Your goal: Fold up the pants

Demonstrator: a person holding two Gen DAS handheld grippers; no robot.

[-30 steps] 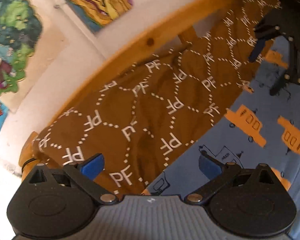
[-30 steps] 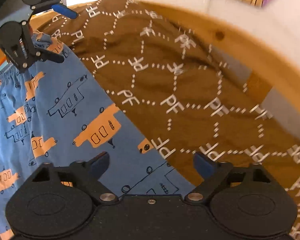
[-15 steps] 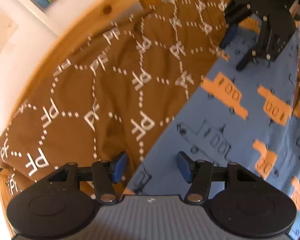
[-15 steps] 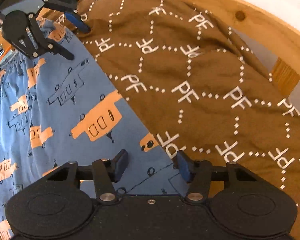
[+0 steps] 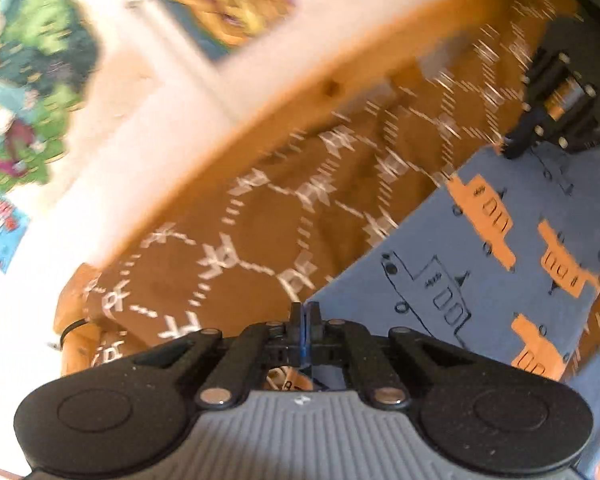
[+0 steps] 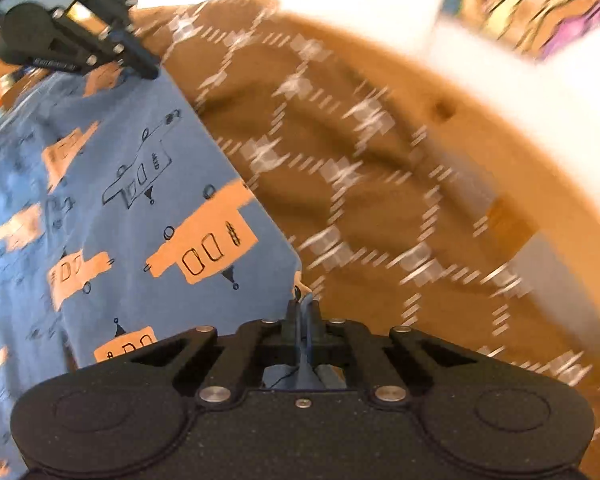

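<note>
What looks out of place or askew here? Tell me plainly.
Nothing stands out as damaged or spilled. The blue printed pants lie on the brown patterned blanket, with the left gripper and right gripper each shut on a corner of the same edge. Both views are motion-blurred, so fine wrinkles cannot be judged.

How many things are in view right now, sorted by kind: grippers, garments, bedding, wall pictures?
Grippers: 2, left gripper and right gripper, jaws shut on the pants edge
Garments: 1, blue pants
Bedding: 1, brown blanket
Wall pictures: 2, green picture and yellow picture
Total: 6
</note>
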